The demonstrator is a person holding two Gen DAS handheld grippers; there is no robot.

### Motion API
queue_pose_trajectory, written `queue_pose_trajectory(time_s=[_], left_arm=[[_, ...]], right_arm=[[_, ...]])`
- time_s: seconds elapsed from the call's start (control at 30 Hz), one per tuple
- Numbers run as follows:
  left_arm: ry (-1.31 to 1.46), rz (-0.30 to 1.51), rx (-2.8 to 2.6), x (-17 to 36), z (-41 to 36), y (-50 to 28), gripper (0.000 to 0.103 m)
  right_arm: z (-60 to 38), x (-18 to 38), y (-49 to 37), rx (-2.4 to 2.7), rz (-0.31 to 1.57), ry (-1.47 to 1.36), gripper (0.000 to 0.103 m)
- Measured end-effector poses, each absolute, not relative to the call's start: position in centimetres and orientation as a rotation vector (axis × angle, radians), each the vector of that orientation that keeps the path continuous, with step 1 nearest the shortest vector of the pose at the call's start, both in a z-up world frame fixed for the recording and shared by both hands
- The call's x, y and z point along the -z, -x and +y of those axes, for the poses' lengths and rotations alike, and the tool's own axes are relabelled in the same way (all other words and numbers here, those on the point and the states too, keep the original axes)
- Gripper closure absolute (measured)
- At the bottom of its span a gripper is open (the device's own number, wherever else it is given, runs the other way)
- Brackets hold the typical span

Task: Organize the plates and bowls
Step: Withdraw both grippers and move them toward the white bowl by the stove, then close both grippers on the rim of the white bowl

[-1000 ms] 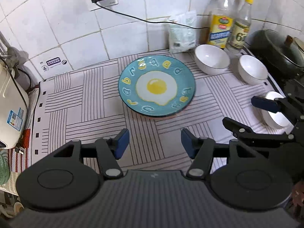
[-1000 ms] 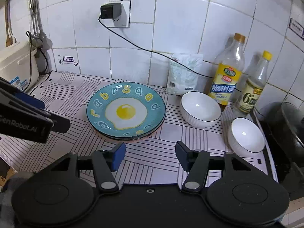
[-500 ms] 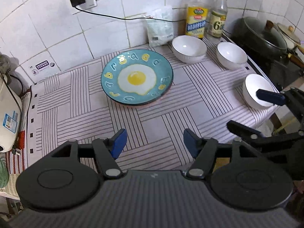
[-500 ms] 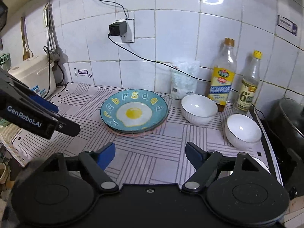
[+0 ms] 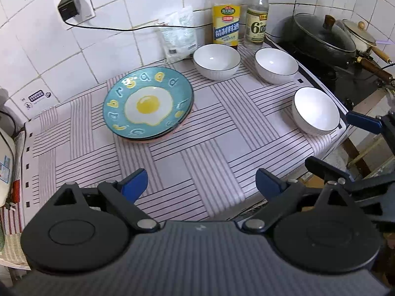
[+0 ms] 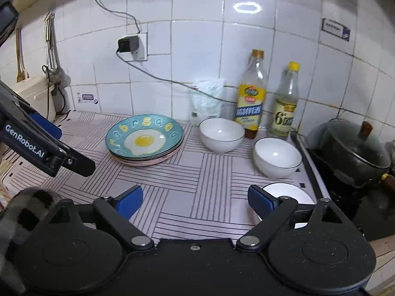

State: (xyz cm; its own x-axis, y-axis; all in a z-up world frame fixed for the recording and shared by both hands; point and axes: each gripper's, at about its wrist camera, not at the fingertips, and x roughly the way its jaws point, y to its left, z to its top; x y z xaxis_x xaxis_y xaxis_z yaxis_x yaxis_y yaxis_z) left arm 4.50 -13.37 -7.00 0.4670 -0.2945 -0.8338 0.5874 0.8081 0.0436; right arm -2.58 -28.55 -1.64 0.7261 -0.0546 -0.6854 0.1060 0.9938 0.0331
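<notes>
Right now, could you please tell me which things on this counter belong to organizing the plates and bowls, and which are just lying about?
Belongs to the job:
- stack of plates, egg-pattern plate on top
- back bowl
- middle bowl
- front bowl

Just lying about:
- two bottles
- white packet
- lidded wok
- wall charger

The left gripper (image 5: 201, 183) is matte black plastic with two round housings, silver pivot screws and blue rubber pads (image 5: 134, 181). The right gripper (image 6: 195, 198) looks identical. White "GenRobot.AI" lettering (image 6: 24, 141) marks the left gripper's black arm.
</notes>
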Motion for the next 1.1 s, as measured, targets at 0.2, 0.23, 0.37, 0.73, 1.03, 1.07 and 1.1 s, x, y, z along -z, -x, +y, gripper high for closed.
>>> queue_pose_trajectory(time_s=[0.2, 0.23, 0.37, 0.73, 1.03, 1.07, 1.1], left_arm=[[-0.328, 0.952, 0.565, 7.9, -15.8, -4.9, 0.008], [-0.324, 0.954, 0.568, 8.1, -16.3, -5.0, 0.008], [-0.293, 0.98, 0.576, 9.2, -18.1, -5.5, 0.008], [-0.287, 1.006, 0.6, 12.0, -23.1, -6.3, 0.008], [-0.271, 1.053, 0.633, 13.7, -26.9, -7.6, 0.008], [-0.27, 1.055, 0.638, 14.1, -27.3, -7.7, 0.008], [-0.271, 1.058, 0.64, 14.4, -27.8, -7.8, 0.008]], right_arm=[[-30.1, 2.8, 4.0, 0.162, 0.705, -0.099, 0.006], [-30.5, 3.1, 4.2, 0.181, 0.702, -0.1, 0.005], [-32.2, 4.5, 4.8, 0.245, 0.694, -0.135, 0.004], [-37.4, 10.1, 5.5, 0.371, 0.711, -0.231, 0.004], [-37.7, 12.9, 4.8, 0.349, 0.786, -0.205, 0.004], [-37.9, 13.4, 4.6, 0.355, 0.787, -0.209, 0.004], [-38.1, 13.7, 4.6, 0.359, 0.786, -0.218, 0.004]])
